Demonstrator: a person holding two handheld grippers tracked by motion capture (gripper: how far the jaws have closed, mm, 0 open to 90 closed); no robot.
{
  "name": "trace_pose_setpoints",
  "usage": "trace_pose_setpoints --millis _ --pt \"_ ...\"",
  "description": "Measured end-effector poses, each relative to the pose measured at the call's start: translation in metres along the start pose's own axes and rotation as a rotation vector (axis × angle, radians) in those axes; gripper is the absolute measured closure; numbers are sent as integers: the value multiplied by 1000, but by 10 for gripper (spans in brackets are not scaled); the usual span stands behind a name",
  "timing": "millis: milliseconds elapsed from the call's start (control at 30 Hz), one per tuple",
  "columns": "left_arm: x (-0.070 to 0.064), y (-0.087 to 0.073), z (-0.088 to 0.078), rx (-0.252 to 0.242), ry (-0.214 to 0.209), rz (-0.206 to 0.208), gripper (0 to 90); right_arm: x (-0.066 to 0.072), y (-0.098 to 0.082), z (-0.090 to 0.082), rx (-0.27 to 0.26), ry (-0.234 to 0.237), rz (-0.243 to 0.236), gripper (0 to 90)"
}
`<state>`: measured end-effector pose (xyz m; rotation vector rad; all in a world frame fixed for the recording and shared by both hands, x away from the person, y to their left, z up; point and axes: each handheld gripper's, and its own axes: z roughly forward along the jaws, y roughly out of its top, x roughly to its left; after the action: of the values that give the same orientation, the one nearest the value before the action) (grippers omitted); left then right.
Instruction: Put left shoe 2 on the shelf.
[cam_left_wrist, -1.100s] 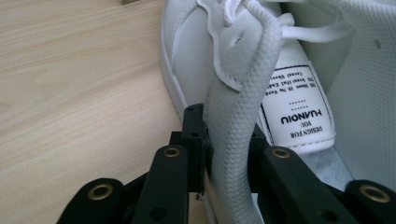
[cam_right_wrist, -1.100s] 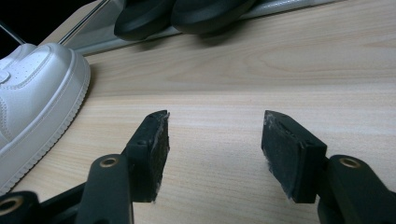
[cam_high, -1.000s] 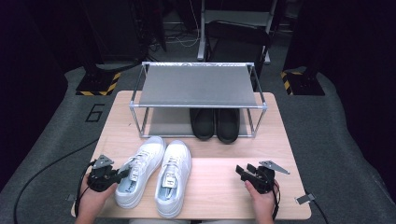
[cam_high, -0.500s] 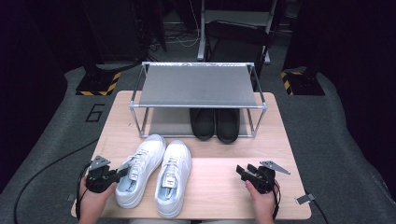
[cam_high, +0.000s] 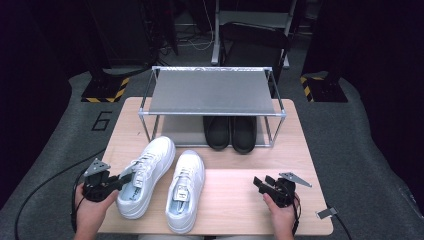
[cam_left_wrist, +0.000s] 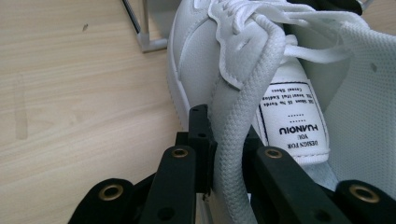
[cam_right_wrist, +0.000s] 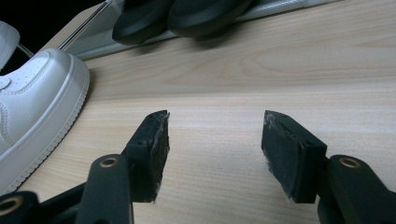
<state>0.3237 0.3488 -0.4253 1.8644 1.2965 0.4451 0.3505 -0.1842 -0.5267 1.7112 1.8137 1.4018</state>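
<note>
At lower left of the high view, the left gripper (cam_high: 121, 178) is clenched on the padded collar of the left white sneaker (cam_high: 145, 175). Light and soft, the collar may buckle; the grip looks secure. The right gripper (cam_high: 261, 183) rests released.

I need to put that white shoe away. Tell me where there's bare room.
The rack's top shelf is bare. On the lower shelf, the left half beside the black shoes is free. The table lies bare between the right white shoe and the right gripper. It is crowded at front left, where the left gripper grips the left white shoe.
</note>
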Motion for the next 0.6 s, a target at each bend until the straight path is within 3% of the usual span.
trace_pose_setpoints --millis 233,600 --pt "-5 21 -15 -18 -16 25 825 0 1 -1 -4 1 7 411" --pt "-13 44 -18 -22 -36 64 825 -2 1 -1 -12 3 -2 411"
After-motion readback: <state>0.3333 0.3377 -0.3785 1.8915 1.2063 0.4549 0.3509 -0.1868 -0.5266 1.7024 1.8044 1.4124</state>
